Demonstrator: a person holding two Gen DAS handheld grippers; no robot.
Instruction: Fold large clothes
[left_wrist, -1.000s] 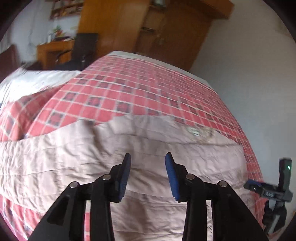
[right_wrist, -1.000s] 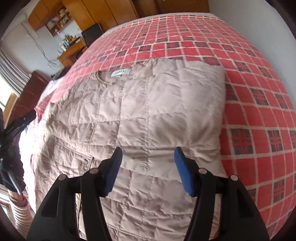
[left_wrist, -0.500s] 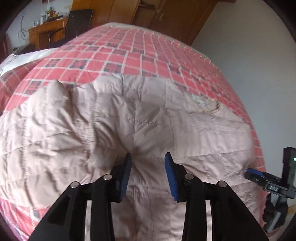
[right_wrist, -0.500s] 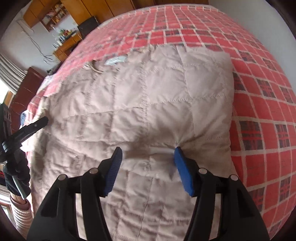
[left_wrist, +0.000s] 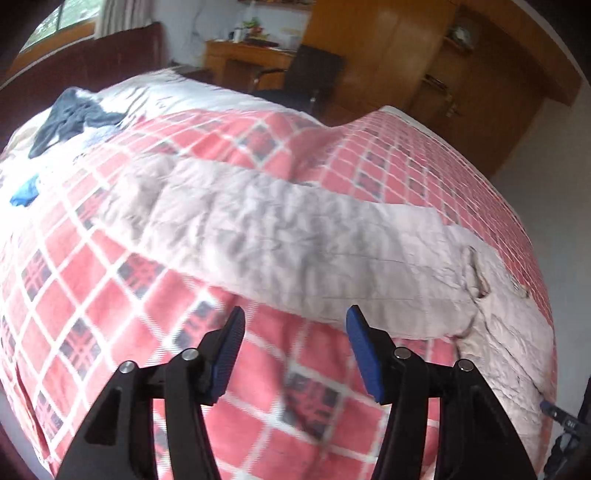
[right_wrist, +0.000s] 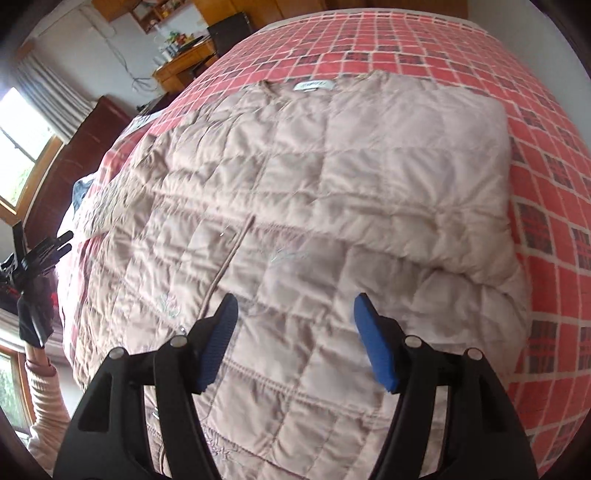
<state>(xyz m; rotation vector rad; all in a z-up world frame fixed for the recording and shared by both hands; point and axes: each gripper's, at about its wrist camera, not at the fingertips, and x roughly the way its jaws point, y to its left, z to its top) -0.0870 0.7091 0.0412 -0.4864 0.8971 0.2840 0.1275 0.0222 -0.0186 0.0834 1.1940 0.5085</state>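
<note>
Left gripper jaws spread wide, nothing between blue pads. Right gripper likewise spread, empty. Gloved hand, pink sleeve at far left.

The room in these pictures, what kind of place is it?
Most likely a home bedroom: a bed with a red plaid cover, a wooden wardrobe, and a wooden desk with a chair.

A small white sewn-in label sits at the neckline of the beige quilted jacket. Its print is too small to read. No other text shows.
</note>
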